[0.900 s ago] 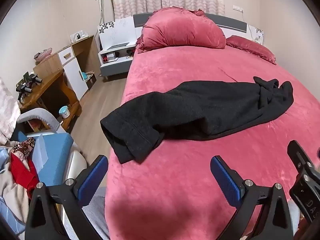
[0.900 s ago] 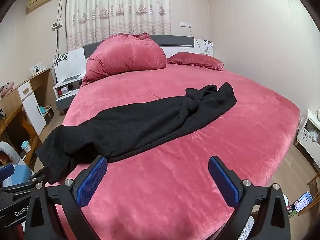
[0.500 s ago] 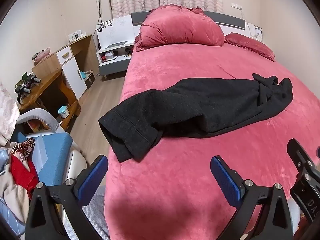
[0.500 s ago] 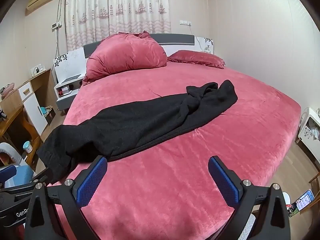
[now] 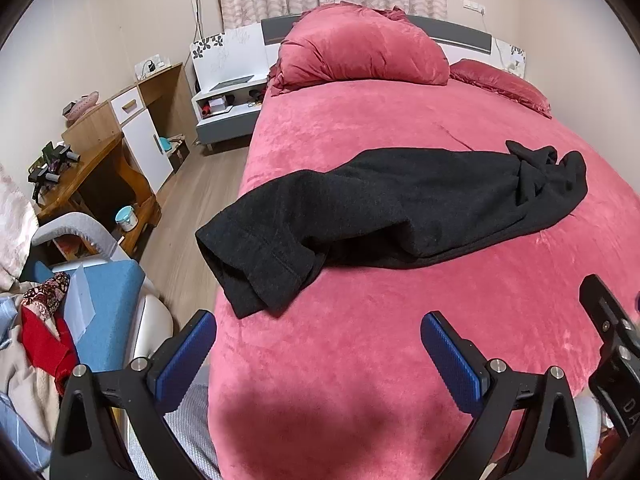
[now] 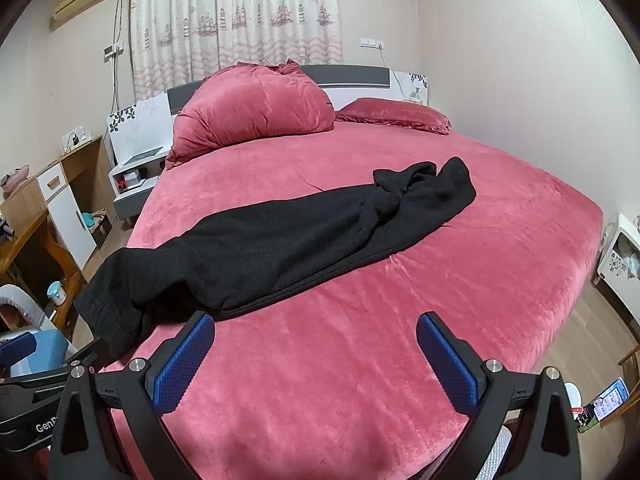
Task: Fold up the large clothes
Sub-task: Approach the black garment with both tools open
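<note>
A long black garment [image 5: 400, 208] lies crumpled and stretched across the red bed [image 5: 360, 360]; it also shows in the right wrist view [image 6: 280, 248]. One end hangs over the bed's left edge [image 5: 256, 276], the other is bunched toward the right [image 6: 424, 188]. My left gripper [image 5: 320, 344] is open and empty, just short of the hanging end. My right gripper [image 6: 316, 344] is open and empty above the bed's near edge, in front of the garment's middle. Both are apart from the cloth.
A big red cushion [image 5: 360, 48] and a flat pillow [image 6: 392, 114] lie at the headboard. A wooden desk [image 5: 92, 176], a chair with clothes [image 5: 80, 320] and a nightstand [image 5: 228, 108] stand left of the bed. A small white cabinet [image 6: 620, 252] stands on the right.
Both grippers have moved slightly forward toward the bed and garment. The garment has not moved; both grippers stay open.
</note>
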`<state>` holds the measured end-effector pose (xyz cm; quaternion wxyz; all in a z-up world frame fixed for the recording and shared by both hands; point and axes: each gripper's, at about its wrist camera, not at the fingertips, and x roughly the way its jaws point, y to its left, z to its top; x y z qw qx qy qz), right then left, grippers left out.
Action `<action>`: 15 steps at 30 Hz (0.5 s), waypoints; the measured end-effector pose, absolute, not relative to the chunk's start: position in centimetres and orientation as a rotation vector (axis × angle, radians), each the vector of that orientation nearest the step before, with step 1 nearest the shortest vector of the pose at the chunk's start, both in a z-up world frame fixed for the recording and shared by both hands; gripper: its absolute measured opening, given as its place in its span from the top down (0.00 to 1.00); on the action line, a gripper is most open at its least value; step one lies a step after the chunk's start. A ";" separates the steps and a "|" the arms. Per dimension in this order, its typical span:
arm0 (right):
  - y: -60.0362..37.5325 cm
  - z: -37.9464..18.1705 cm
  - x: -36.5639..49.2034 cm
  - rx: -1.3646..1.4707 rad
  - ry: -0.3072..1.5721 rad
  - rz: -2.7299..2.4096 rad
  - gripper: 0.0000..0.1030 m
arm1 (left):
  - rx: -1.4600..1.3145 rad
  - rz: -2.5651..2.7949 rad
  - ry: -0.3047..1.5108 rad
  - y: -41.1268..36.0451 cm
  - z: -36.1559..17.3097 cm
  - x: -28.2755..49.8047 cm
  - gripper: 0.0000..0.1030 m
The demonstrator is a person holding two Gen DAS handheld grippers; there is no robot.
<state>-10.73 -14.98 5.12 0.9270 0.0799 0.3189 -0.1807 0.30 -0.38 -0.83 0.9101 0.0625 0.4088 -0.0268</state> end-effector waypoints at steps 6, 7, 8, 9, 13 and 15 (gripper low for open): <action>-15.3 5.8 -11.3 0.173 0.635 -0.360 0.00 | 0.130 -0.034 0.834 -0.3 0.1 0.1 0.00; -15.3 6.0 -11.4 0.177 0.631 -0.359 0.00 | 0.130 -0.034 0.830 -0.3 0.3 0.1 0.00; -15.4 6.1 -11.4 0.181 0.627 -0.356 0.00 | 0.131 -0.031 0.826 -0.3 0.4 0.0 0.00; -15.5 6.1 -11.4 0.183 0.629 -0.357 0.00 | 0.130 -0.031 0.822 -0.3 0.5 0.0 0.00; -15.6 6.4 -11.2 0.179 0.638 -0.364 0.00 | 0.131 -0.044 0.833 -0.5 0.4 0.6 0.00; -15.6 6.4 -10.9 0.174 0.641 -0.359 0.00 | 0.133 -0.048 0.841 -0.6 0.2 0.9 0.00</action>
